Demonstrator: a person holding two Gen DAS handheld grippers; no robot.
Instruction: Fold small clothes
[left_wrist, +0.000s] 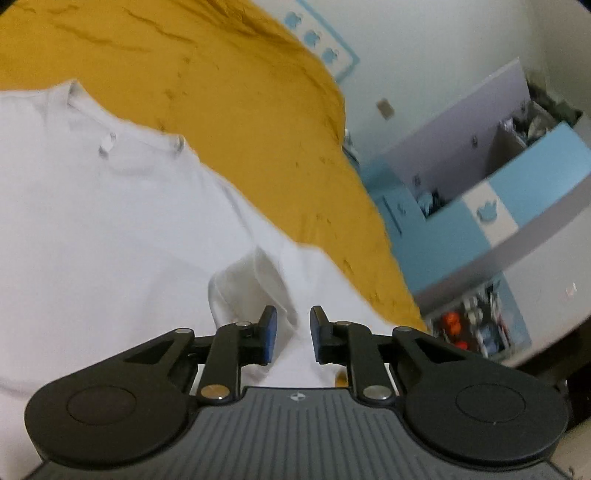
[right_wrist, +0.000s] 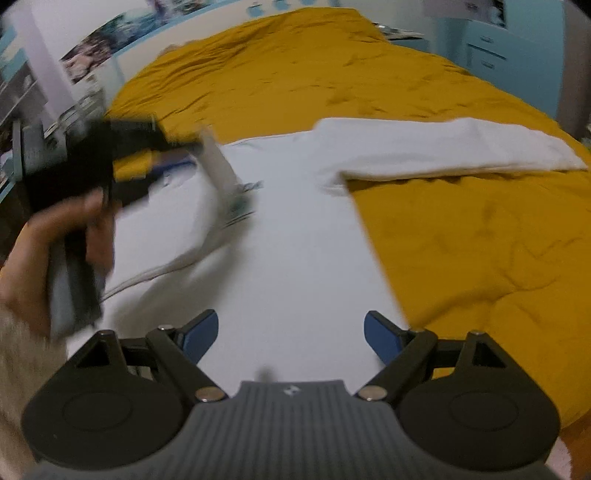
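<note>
Mustard-yellow bedding (right_wrist: 461, 240) covers the bed on which the work is done, and pale walls with blue furniture are seen around it. Blue and white shelves (left_wrist: 517, 192) crammed with small items stand beyond the bed's edge in the left wrist view, and pictures (right_wrist: 92, 51) are pinned along the wall in the right wrist view.

A white long-sleeved shirt (right_wrist: 295, 240) is spread flat on the bedding. In the right wrist view one sleeve (right_wrist: 443, 151) is stretched out to the right across the yellow cover, while the other sleeve (right_wrist: 207, 214) is folded in over the body of the shirt, with a patch of print showing near its edge. The neckline (left_wrist: 110, 144) is seen at the upper left of the left wrist view.

The left gripper (left_wrist: 293, 332) is held over a folded lump of white cloth; its jaws stand slightly apart, with a narrow gap between the blue pads, and nothing is clamped between them. In the right wrist view the same tool appears as a dark blur at the left, gripped by a hand (right_wrist: 48, 251), with a pale fuzzy cuff (right_wrist: 22, 354) below it.

The right gripper (right_wrist: 291, 338) is poised over the lower part of the shirt with its jaws spread wide and nothing held between them.
</note>
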